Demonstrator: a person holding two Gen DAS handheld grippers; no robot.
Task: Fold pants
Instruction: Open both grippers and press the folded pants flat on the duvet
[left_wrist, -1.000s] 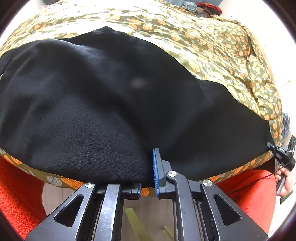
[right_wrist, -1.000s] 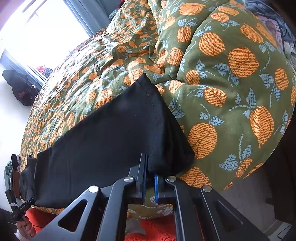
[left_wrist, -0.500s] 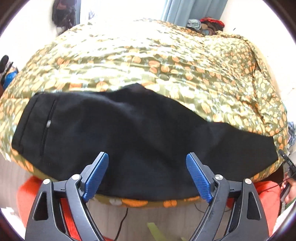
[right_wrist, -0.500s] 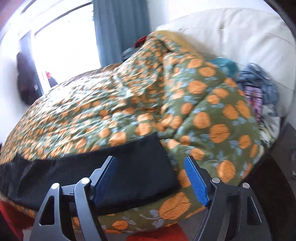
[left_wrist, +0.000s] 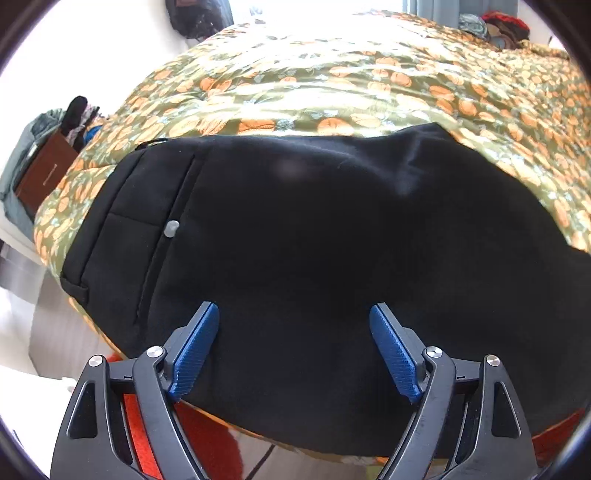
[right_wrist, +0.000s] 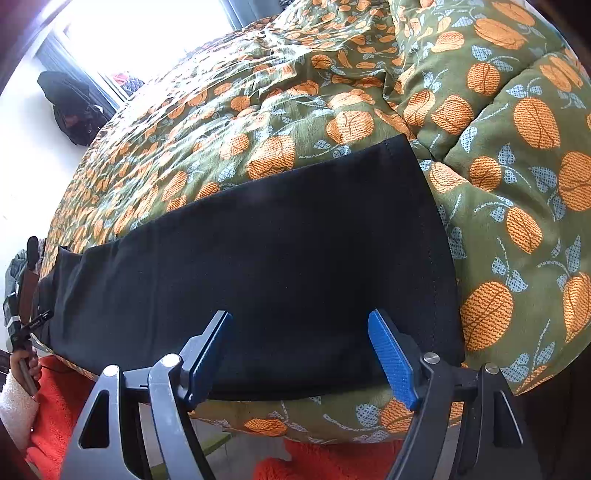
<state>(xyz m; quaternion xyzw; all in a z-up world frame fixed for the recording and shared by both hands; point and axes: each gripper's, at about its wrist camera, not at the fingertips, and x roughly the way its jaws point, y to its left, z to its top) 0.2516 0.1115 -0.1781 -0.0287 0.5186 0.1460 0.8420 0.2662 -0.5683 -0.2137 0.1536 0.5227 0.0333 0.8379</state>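
You had the black pants (left_wrist: 332, 240) lying flat along the near edge of the bed, folded lengthwise into one long band. Their waistband end, with a pocket seam and a pale button, lay leftward; the stitched hem lay rightward.

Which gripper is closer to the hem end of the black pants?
Right. The right gripper hovers open over the pants beside the hem; the left gripper is open near the waistband, at the opposite end.

No readable text, label, brand, number or sign can be made out in either wrist view.
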